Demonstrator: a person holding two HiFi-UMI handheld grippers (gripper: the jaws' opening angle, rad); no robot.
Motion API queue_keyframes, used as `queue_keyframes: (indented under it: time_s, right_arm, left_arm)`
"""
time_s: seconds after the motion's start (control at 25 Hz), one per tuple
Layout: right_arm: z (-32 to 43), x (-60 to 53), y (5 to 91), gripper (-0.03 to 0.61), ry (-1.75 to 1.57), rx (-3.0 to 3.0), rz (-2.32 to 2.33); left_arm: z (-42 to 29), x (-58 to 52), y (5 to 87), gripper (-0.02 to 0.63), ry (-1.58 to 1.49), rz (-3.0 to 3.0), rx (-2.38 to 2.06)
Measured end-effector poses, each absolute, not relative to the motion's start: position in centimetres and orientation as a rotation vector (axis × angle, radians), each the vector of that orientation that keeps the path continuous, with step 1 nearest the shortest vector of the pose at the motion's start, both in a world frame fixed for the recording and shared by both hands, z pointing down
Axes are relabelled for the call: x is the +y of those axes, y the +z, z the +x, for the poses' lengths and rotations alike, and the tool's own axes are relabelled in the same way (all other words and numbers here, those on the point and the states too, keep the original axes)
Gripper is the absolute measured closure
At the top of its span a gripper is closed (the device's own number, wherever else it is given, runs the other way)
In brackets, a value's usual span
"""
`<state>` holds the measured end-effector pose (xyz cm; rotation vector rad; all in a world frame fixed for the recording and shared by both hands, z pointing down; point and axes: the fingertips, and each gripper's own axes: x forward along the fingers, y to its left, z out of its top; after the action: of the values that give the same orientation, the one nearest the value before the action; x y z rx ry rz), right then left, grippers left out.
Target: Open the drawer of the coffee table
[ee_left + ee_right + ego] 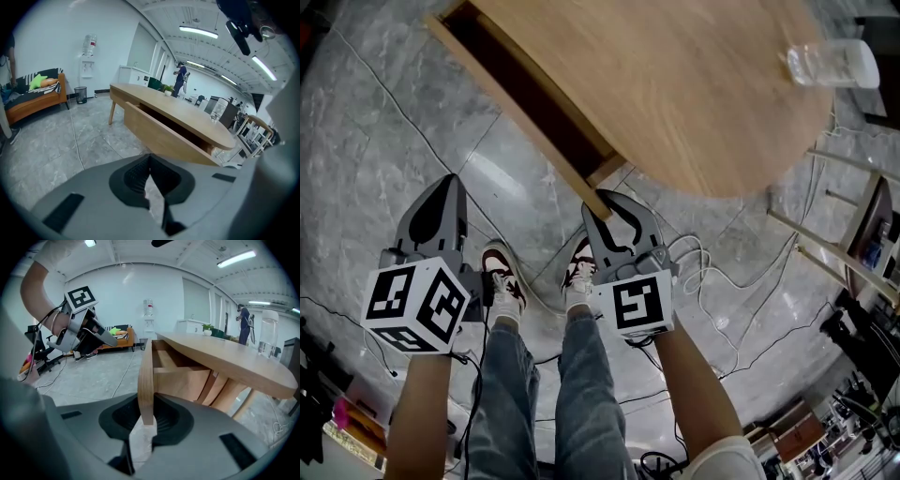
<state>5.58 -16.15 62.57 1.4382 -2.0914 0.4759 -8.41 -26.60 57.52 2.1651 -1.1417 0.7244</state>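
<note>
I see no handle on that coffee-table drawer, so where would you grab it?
Grip the drawer front at its near end, coming from the open floor side. It is a flat board, slim enough for jaws to straddle. The right gripper clamps it there.

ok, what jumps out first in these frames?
The drawer stands open from the oval table, and the right gripper is shut on the near end of its front panel. The left gripper hangs over the floor to the left, jaws together with nothing in them. A clear glass stands near the tabletop's right edge in the head view.
</note>
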Motion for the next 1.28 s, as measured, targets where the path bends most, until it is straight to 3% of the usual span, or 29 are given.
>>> queue_keyframes:
  time_s: [1.0, 1.28]
  right_arm:
    - [5.1, -16.3, 60.9, 0.506, 0.491, -2.147, 1.428]
    - [0.8, -14.2, 61.0, 0.5, 0.554, -2.182, 1.313]
  left_arm:
    - [-8.5, -26.0, 58.6, 0.623, 0.734, 2.157, -1.136]
    - [-9.0, -25.9, 58.5, 0.623, 0.726, 2.151, -1.145]
